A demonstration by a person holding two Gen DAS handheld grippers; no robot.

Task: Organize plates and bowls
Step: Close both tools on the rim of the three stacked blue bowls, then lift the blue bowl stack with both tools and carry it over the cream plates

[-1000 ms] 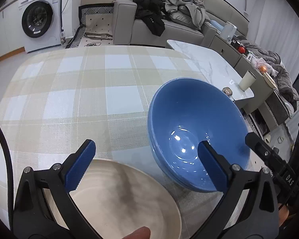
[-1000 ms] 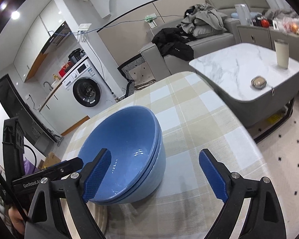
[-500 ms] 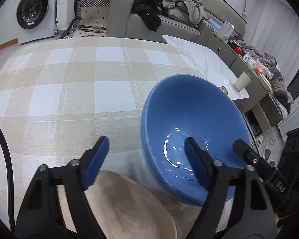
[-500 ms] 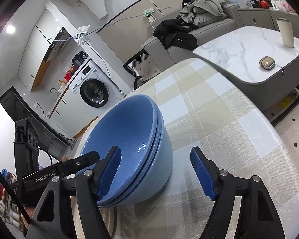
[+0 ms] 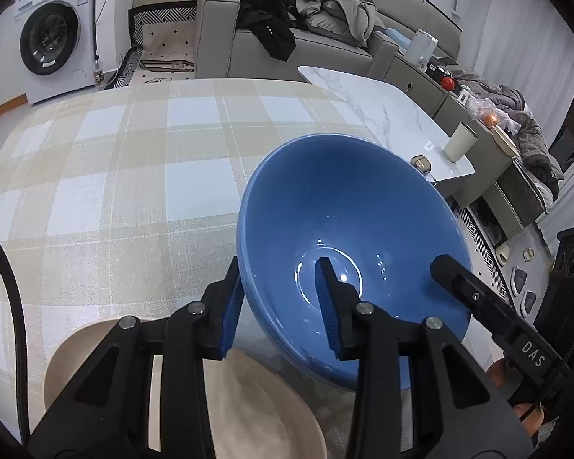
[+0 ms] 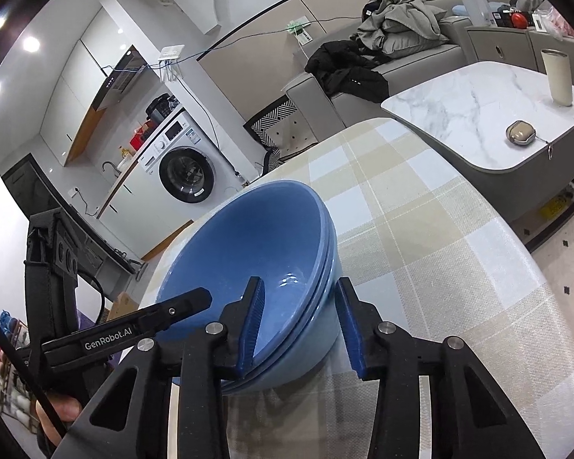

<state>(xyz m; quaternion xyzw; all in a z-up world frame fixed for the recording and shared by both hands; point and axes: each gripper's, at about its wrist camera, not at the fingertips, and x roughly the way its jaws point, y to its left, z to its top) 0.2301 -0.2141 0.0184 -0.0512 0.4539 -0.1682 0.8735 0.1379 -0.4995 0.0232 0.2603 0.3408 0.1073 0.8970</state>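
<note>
Checked cloth covers the bench (image 5: 134, 176) where my left gripper (image 5: 279, 298) and right gripper (image 6: 298, 321) each straddle opposite rims of the nested blue bowls (image 5: 348, 237) (fingers narrowed, seemingly pinching), so next I'd lift evenly toward the beige plate (image 5: 256, 413).

Grey sofa (image 5: 317, 38), washing machine (image 5: 53, 34), marble table (image 6: 490, 114), white walls.
</note>
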